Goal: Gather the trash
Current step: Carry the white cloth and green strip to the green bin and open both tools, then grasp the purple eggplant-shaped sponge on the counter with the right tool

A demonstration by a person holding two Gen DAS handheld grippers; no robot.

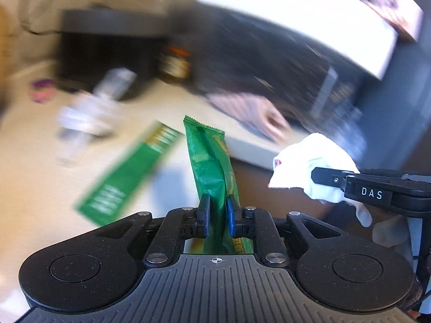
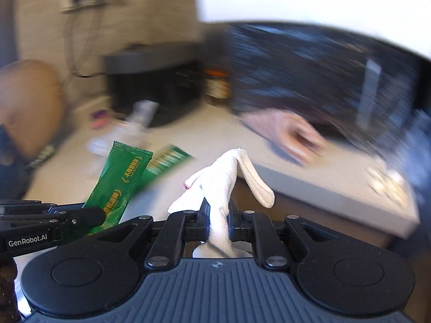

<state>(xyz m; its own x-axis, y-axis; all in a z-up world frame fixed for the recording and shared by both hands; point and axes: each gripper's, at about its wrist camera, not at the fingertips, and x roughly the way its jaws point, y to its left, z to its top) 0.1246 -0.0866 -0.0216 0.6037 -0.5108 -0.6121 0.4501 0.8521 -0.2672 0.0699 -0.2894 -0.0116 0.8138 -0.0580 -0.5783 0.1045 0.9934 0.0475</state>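
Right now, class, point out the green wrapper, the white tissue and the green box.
Green wrapper (image 1: 212, 167), left wrist view, mid-body above the pads.
White tissue (image 2: 215, 188), right wrist view, bunched middle.
Green box (image 1: 126, 177), left wrist view, blurred face.

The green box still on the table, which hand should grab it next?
Neither yet. The left gripper clamps a green wrapper; the right gripper clamps white tissue. The green box lies nearer the left.

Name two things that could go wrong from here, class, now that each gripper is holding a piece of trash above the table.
1. The left gripper pinches the green wrapper only near its lower end; the slick, tall foil might slide out during a fast swing.
2. The right gripper clamps the white tissue at a narrow waist, with a loose flap drooping right; it could tear or snag.
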